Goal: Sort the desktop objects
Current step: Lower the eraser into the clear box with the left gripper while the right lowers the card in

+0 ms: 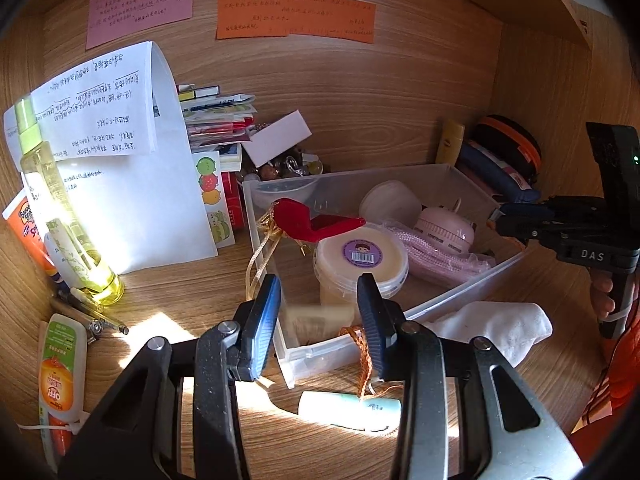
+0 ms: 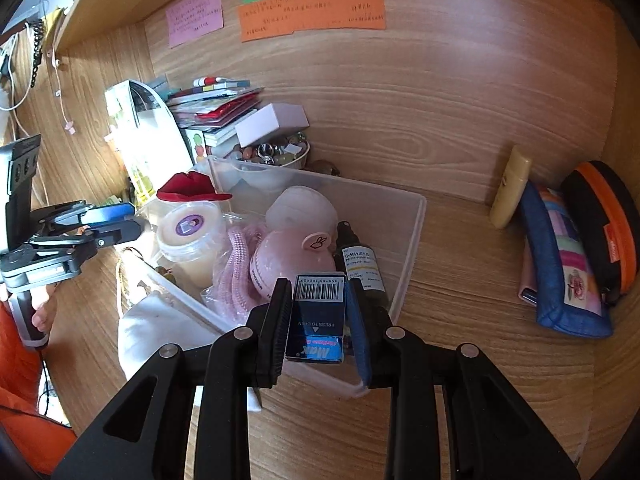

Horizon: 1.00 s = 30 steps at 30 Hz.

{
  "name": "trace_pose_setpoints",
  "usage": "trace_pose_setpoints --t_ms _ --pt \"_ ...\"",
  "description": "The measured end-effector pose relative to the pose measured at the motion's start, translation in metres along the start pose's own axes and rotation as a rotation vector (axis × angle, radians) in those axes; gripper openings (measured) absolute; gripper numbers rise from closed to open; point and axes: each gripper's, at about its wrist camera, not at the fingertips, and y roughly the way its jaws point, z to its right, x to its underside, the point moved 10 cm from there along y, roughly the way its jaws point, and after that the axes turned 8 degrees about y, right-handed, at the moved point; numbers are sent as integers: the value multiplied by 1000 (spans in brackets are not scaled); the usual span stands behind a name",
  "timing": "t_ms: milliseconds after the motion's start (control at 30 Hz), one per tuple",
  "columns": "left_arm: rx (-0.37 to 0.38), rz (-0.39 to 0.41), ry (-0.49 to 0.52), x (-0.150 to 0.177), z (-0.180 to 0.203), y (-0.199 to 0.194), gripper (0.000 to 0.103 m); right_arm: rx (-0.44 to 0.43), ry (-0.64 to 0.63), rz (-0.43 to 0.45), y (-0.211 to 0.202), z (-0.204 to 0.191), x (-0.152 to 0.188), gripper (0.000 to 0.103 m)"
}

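A clear plastic bin [image 1: 448, 302] [image 2: 412, 248] sits on the wooden desk, holding a cream tub with a purple label [image 1: 362, 260] [image 2: 188, 232], a red object [image 1: 308, 222], a pink round fan [image 1: 444, 228] [image 2: 296, 256], pink cord and a dark spray bottle [image 2: 362, 268]. My right gripper [image 2: 318, 320] is shut on a dark blue barcoded staple box [image 2: 318, 316], held over the bin's near corner. My left gripper [image 1: 318, 320] is open and empty above the bin's near-left corner. An orange braided cord [image 1: 362, 356] hangs over the bin edge to a pale mint tube [image 1: 350, 410].
A yellow spray bottle [image 1: 60, 216], tubes [image 1: 58, 368] and white papers [image 1: 132, 152] stand at the left. A stack of cards, a white box [image 1: 278, 138] and a trinket bowl sit behind the bin. A white cloth [image 1: 496, 326] lies beside it. Pouches [image 2: 568, 256] lean at the right.
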Motion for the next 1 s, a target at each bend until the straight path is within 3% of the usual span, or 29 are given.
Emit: trace_pose_setpoints --t_ms 400,767,900,1000 --pt "16 1 4 0 5 -3 40 6 -15 -44 13 -5 4 26" --pt "-11 43 -8 -4 2 -23 63 8 -19 -41 1 -7 3 27" --pt "-25 46 -25 1 -3 -32 66 2 -12 -15 -11 -11 3 47" --pt "-30 32 -33 9 -5 -36 67 -4 -22 8 -21 -17 3 49"
